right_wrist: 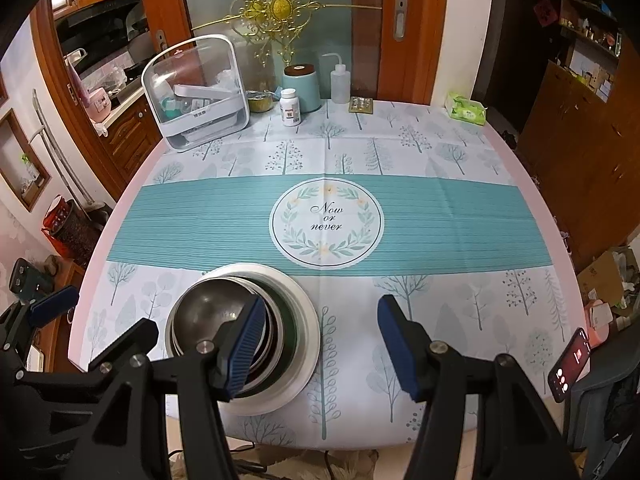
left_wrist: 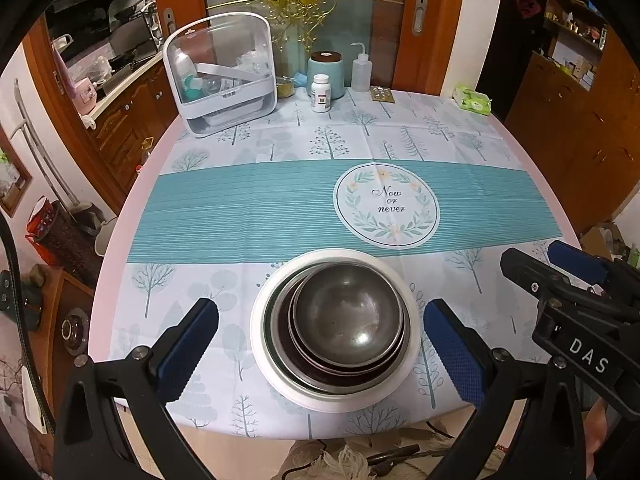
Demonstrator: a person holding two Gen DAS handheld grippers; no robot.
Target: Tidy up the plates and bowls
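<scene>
A stack of metal bowls (left_wrist: 347, 316) sits nested inside a white plate (left_wrist: 262, 344) near the front edge of a round table (left_wrist: 120, 224), on a tablecloth (left_wrist: 248, 208) printed with pale trees and a teal band. The left gripper (left_wrist: 321, 350) hangs over the stack with its jaws spread wide, one blue pad on each side of the plate and clear of it, grasping nothing. The right gripper (right_wrist: 320, 350) is also released: its jaws stand apart over bare cloth just right of the plate, and its left finger (right_wrist: 244, 348) overlaps the rim of the bowls in the right wrist view, though whether it touches them cannot be told. At the far side of the table stand a clear storage box (left_wrist: 220, 76), a teal canister (left_wrist: 326, 74), a white pill bottle (left_wrist: 321, 93), a squeeze bottle (left_wrist: 361, 68) and a green pack of wipes (left_wrist: 472, 100). A phone (right_wrist: 570, 364) with a lit screen lies off the right edge.
</scene>
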